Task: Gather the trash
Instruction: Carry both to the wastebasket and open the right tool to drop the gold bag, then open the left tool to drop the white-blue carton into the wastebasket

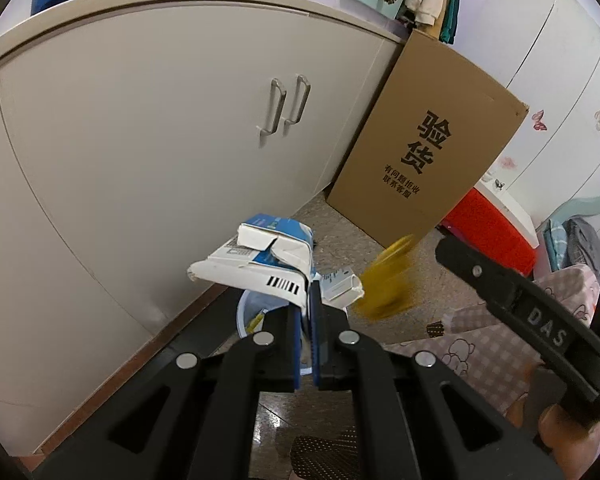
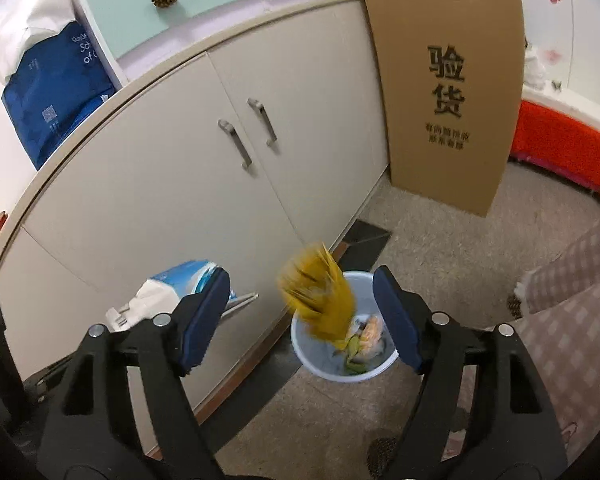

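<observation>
My left gripper [image 1: 310, 292] is shut on a crushed blue-and-white carton [image 1: 260, 256], held above a pale blue bin [image 1: 256, 312] on the floor. In the right wrist view that carton [image 2: 180, 284] shows at the left. My right gripper [image 2: 300, 280] is open over the bin [image 2: 328, 368]. A yellow wrapper [image 2: 320, 300], blurred, is in the air between its fingers and touches neither pad. Food scraps [image 2: 364, 340] lie inside the bin. From the left wrist view the wrapper [image 1: 384, 284] hangs beside one black finger [image 1: 500, 284] of the right gripper.
A beige cabinet [image 1: 140, 140] with two metal handles stands just behind the bin. A flat cardboard box [image 1: 428, 148] leans against its end. A red crate [image 1: 488, 232] and pink checked cloth [image 1: 480, 332] lie to the right. A dark mat [image 2: 366, 240] lies behind the bin.
</observation>
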Tool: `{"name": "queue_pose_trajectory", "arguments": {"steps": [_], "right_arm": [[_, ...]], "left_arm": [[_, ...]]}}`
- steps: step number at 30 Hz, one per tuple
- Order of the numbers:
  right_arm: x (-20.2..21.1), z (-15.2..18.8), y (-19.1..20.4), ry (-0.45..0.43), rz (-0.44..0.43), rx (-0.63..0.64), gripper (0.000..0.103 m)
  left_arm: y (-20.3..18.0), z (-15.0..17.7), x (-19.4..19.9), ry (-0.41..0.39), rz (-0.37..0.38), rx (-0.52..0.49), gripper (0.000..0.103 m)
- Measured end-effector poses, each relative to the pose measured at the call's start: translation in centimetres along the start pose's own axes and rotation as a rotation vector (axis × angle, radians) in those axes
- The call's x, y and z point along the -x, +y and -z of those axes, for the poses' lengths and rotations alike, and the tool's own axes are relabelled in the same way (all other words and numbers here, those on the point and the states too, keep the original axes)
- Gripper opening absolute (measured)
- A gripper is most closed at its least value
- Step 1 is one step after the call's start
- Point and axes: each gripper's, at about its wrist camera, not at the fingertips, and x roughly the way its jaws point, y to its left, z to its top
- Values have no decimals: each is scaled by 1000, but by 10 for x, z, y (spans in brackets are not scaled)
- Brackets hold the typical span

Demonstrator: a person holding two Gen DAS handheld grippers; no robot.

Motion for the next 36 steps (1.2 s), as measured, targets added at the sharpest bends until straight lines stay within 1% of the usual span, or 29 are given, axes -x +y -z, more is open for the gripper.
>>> {"name": "queue_pose_trajectory", "arguments": {"steps": [4,9,13,23,30,36], "right_arm": [[6,5,-7,23,26,-4,73],[20,8,-11,13,37,0,75],[30,11,-15,-11,52,7,75],[31,19,-23,-3,56,-11,76],[37,16,-27,-45,75,-30,76],[47,14,-35,-120,104,-68,77]], "left_arm": [[-6,1,-7,16,5,-9,4],[-21,5,-12,34,19,-28,4],[-30,7,-12,39,25,-42,4],[-42,9,-12,43,23,-69,4],[-48,4,-22,52,20,-80,4],[-60,-11,-28,27,8,-98,4]]}}
